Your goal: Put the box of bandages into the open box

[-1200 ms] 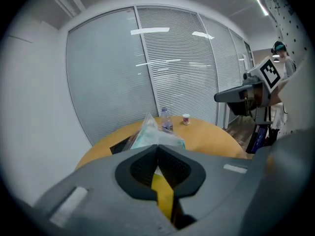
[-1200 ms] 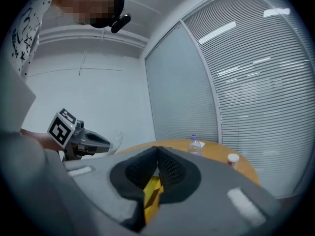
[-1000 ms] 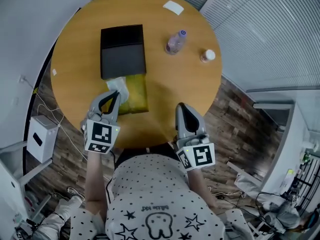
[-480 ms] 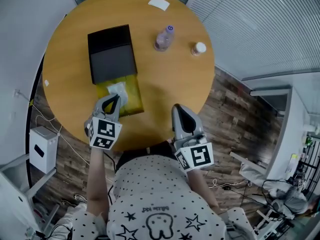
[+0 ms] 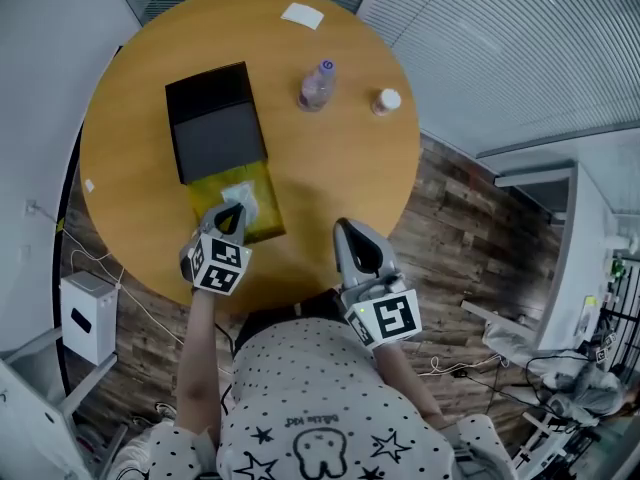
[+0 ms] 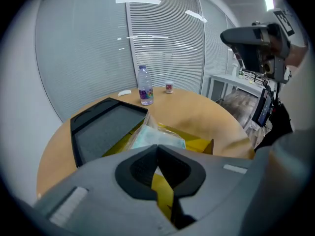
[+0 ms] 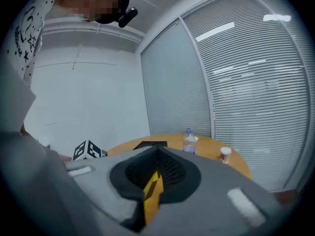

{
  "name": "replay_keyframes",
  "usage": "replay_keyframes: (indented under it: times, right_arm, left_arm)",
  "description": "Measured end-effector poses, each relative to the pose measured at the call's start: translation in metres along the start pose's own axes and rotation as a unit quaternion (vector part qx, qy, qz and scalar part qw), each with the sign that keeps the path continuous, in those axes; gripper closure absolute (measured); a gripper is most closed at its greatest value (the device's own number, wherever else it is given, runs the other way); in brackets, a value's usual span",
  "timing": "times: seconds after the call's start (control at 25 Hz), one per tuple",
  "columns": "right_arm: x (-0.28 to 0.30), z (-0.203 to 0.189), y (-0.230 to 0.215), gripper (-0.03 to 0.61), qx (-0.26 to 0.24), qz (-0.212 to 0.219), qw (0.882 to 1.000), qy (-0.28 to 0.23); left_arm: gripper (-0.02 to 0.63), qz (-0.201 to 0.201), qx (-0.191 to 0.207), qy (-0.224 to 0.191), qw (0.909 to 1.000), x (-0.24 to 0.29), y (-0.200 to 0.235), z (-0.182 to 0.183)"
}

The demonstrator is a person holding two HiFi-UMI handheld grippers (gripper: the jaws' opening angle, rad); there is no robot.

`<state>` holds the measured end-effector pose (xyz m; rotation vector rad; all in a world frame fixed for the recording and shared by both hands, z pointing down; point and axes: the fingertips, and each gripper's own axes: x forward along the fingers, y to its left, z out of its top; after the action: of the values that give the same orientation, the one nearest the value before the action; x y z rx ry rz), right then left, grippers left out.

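The open box has a black foam-lined lid (image 5: pixel 213 120) lying back flat and a yellow tray (image 5: pixel 265 216) at the table's near left. A pale teal packet of bandages in clear wrap (image 5: pixel 240 192) hangs low over that tray. My left gripper (image 5: pixel 232 211) is shut on the packet's near edge and points steeply down. In the left gripper view the packet (image 6: pixel 158 138) sits right at the closed tips (image 6: pixel 157 146), above the yellow tray (image 6: pixel 198 144). My right gripper (image 5: pixel 346 228) is shut and holds nothing; it hovers at the table's near edge, right of the box.
A water bottle (image 5: pixel 314 86), a small white-capped jar (image 5: pixel 387 100) and a white card (image 5: pixel 301 15) stand on the far side of the round wooden table (image 5: pixel 330 178). A white device (image 5: pixel 82 313) sits on the floor to the left.
My left gripper has come down with the packet, from the tray's far edge to low over its middle. The right gripper has stayed put.
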<state>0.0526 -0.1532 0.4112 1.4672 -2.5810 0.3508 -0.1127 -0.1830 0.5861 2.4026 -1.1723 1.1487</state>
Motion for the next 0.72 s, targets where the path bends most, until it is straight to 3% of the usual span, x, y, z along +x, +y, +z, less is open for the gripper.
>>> replay_keyframes:
  times: [0.32,0.56,0.72]
  right_arm:
    - [0.004,-0.003,0.004,0.575,-0.001,-0.002,1.0,0.005]
    - [0.003,-0.003,0.002,0.574,-0.001,-0.003,1.0,0.006]
    - [0.003,-0.003,0.003,0.574,-0.001,-0.004,1.0,0.007]
  left_arm:
    - [0.601,-0.013,-0.017,0.048,0.9986,0.026,0.0,-0.03]
    - [0.601,-0.018,0.008,0.072,0.9972,0.037,-0.008,-0.038]
    - [0.601,-0.019,0.003,0.073,0.9972,0.037,-0.009,-0.039]
